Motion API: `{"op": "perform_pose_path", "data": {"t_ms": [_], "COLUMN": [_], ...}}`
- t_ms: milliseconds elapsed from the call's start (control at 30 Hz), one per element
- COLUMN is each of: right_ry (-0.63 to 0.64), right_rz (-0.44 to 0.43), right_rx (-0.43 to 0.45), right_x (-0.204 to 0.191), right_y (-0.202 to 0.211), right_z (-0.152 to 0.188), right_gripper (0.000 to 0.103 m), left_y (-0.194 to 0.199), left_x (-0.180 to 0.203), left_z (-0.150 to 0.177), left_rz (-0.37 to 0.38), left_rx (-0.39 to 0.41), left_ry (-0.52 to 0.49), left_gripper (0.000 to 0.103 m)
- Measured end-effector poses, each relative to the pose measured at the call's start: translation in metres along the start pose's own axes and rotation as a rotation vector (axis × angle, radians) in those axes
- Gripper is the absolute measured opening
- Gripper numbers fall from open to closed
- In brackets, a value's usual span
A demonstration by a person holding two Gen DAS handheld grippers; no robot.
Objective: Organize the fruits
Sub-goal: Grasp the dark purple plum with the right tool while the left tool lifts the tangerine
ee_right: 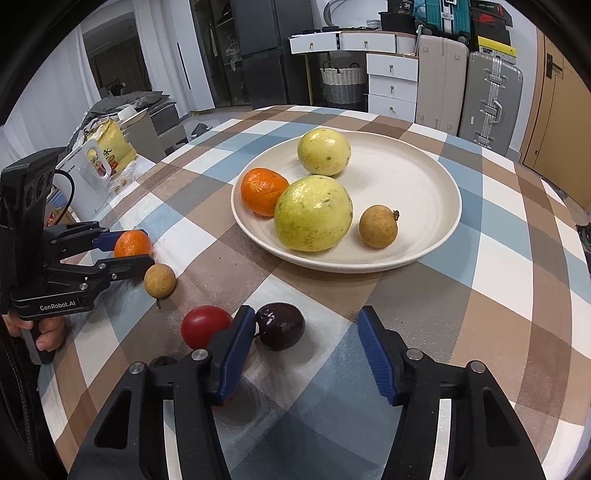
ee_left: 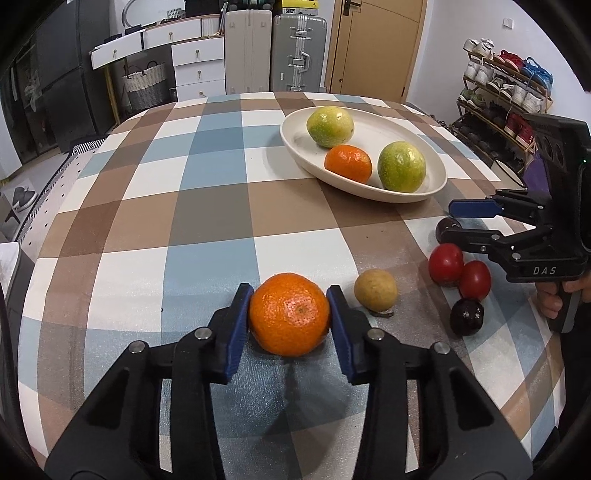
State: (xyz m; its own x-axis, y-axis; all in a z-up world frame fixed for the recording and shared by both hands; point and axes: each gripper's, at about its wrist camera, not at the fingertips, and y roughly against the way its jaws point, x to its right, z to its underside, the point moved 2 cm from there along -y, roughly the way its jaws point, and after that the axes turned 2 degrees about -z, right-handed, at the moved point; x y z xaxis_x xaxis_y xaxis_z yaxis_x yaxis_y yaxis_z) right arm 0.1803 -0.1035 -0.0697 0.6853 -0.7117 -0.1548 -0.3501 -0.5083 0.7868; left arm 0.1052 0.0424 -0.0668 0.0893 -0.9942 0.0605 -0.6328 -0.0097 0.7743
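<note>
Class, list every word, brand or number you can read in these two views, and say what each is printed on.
"DAS": on the body of the right tongs, seen from the left wrist view.
"GenRobot.AI": on the body of the left tongs, seen from the right wrist view.
"36": on a dark box atop the far cabinet.
Yellow bag print: too blurred to read.

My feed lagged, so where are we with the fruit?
Done: the plate holds two green fruits, a tangerine and a longan. In hand: the left gripper is shut on an orange at the table. The right gripper is open over a dark fruit. Left: a loose longan, two red fruits and the dark ones.
</note>
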Motion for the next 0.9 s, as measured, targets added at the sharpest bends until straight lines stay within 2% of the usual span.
{"op": "perform_pose_path", "data": {"t_ms": [133, 600, 900], "right_ry": [0.009, 0.052, 0.048], "right_rz": [-0.003, -0.03, -0.059], "right_rx": [0.002, 0.014, -0.004], "right_x": [-0.002, -0.011, -0.01], "right_y": [0.0, 0.004, 0.001], "right_z": [0.0, 0.0, 0.002], "right_gripper": [0.054, 0.031, 0.028], "left_y": [0.001, 0.001, 0.002], "left_x": [0.0, 0.0, 0.0], "left_z": [0.0, 0.0, 0.0], "left_rz": [0.0, 0.002, 0.002], "left_rx": [0.001, 0.004, 0.007], "left_ry": [0.0, 0.001, 0.002], "left_gripper": [0.038, 0.038, 0.038]}}
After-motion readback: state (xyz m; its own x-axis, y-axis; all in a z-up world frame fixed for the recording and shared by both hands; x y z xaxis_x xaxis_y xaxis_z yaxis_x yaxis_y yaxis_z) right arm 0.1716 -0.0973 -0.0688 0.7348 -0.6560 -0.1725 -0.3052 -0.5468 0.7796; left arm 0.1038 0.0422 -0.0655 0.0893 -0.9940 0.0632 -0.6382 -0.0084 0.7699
